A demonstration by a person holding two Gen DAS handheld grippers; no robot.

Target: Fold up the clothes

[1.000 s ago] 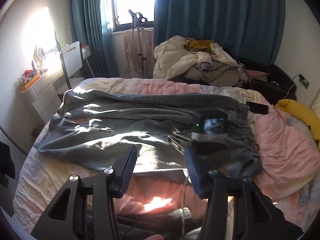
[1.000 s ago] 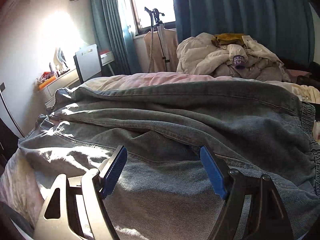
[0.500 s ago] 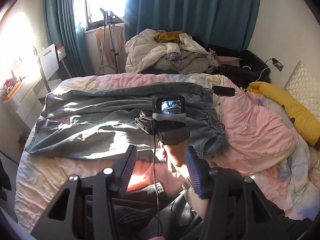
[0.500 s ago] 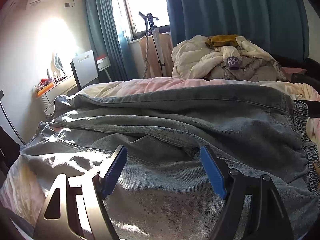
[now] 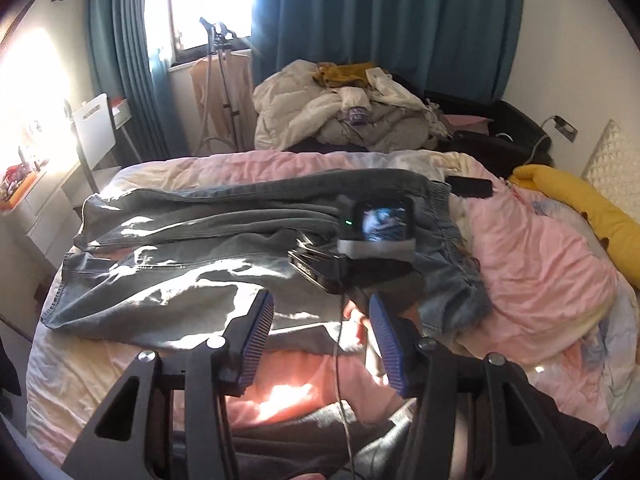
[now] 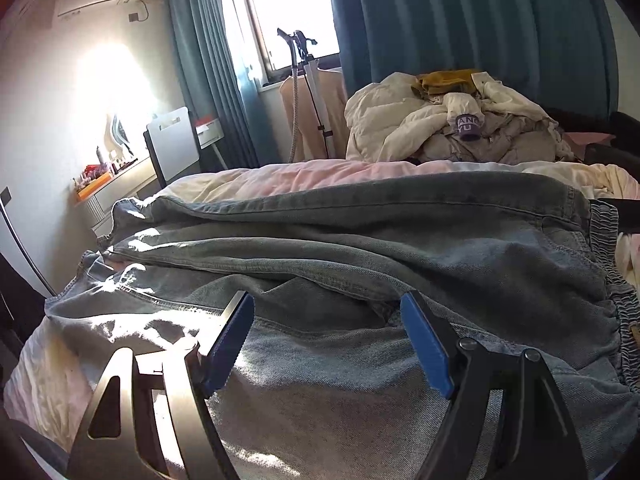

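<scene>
Left gripper (image 5: 320,332): blue-padded jaws spread, nothing held, above near bed edge | right gripper (image 6: 328,340): jaws apart, empty, low over faded grey-blue denim jeans (image 6: 400,248) | jeans: spread flat across pink rumpled duvet (image 5: 532,264), elastic waistband at right

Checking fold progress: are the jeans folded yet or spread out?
Spread out: the jeans lie full length across the bed, both legs side by side, unfolded.

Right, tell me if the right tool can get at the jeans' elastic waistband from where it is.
Probably yes. The right tool hangs open low over the jeans, and the waistband lies off to its right with only flat denim between them.
</scene>
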